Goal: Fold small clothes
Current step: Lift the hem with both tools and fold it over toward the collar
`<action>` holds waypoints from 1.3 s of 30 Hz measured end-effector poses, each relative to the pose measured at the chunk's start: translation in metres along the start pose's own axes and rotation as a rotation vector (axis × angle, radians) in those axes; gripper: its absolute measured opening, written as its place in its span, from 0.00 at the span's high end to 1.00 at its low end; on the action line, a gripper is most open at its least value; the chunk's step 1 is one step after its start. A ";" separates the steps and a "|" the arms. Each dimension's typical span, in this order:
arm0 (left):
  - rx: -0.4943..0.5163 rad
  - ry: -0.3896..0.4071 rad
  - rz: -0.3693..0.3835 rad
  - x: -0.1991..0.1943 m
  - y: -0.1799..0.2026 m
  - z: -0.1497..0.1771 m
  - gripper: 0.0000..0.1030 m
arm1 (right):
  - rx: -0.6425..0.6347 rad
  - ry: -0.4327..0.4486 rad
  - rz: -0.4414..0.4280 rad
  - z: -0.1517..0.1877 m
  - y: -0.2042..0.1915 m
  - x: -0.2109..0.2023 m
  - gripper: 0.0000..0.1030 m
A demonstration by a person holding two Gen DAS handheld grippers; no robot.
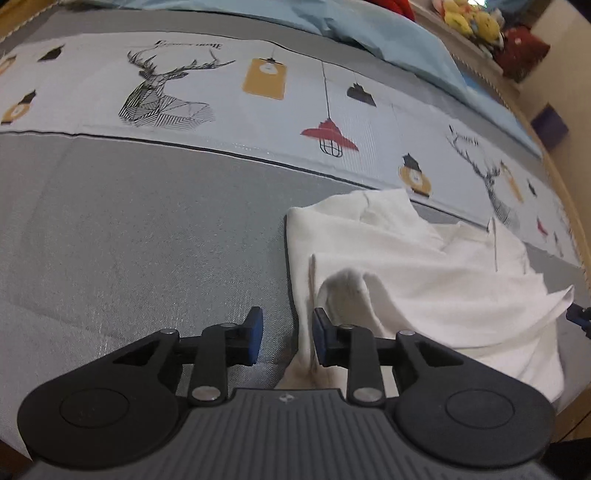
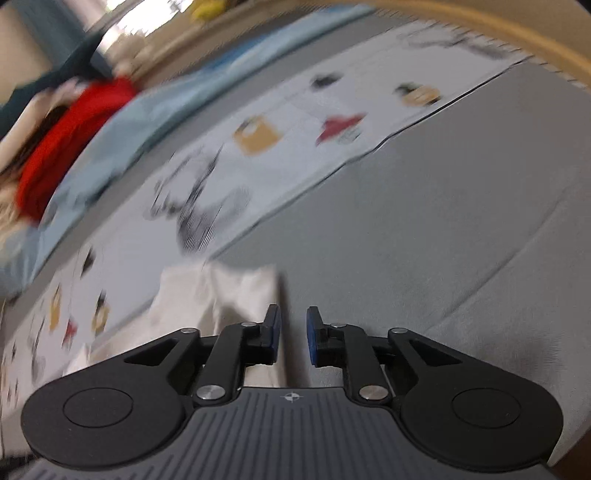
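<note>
A small white garment lies loosely folded and rumpled on the grey bedspread. My left gripper hangs low over its left edge with the jaws apart. A strip of the white cloth runs up between them, close to the right pad, and is not pinched. In the blurred right wrist view the garment sits left of my right gripper. Its jaws stand apart at the cloth's right edge, over grey bedspread. A dark blue gripper tip shows at the garment's far right corner.
A pale band printed with deer heads and lamps crosses the bedspread behind the garment. Beyond it lie a light blue blanket, red fabric and plush toys. The wooden bed frame curves along the edge.
</note>
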State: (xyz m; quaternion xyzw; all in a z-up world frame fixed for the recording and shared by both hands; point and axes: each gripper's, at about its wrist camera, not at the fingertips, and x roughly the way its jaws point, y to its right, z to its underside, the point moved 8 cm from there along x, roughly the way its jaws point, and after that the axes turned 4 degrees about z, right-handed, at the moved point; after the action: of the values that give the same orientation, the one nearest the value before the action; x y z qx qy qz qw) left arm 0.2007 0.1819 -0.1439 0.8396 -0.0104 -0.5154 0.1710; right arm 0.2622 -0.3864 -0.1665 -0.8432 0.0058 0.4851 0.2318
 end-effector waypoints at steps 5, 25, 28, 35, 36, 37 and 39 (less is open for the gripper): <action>-0.040 -0.001 0.017 0.011 0.007 -0.006 0.61 | -0.134 -0.059 -0.017 0.013 -0.019 0.017 0.72; 0.075 0.081 -0.043 0.041 0.039 -0.047 0.86 | -0.176 -0.007 0.037 -0.012 -0.048 0.050 0.93; 0.053 0.158 -0.045 0.026 0.035 -0.059 0.87 | -0.154 0.066 -0.002 -0.025 -0.054 0.036 0.95; 0.016 0.323 -0.102 0.012 0.027 -0.087 0.87 | -0.115 0.252 -0.019 -0.058 -0.068 0.017 0.96; 0.011 0.343 -0.104 0.012 0.028 -0.092 0.87 | -0.121 0.267 -0.013 -0.061 -0.071 0.019 0.96; 0.010 0.358 -0.110 0.011 0.029 -0.096 0.87 | -0.132 0.279 -0.006 -0.063 -0.075 0.021 0.96; 0.008 0.376 -0.123 0.012 0.031 -0.102 0.87 | -0.144 0.297 0.007 -0.068 -0.082 0.026 0.96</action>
State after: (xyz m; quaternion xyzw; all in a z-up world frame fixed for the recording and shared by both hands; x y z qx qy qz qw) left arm 0.2999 0.1788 -0.1037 0.9209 0.0708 -0.3590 0.1347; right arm 0.3509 -0.3345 -0.1272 -0.9200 0.0078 0.3551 0.1656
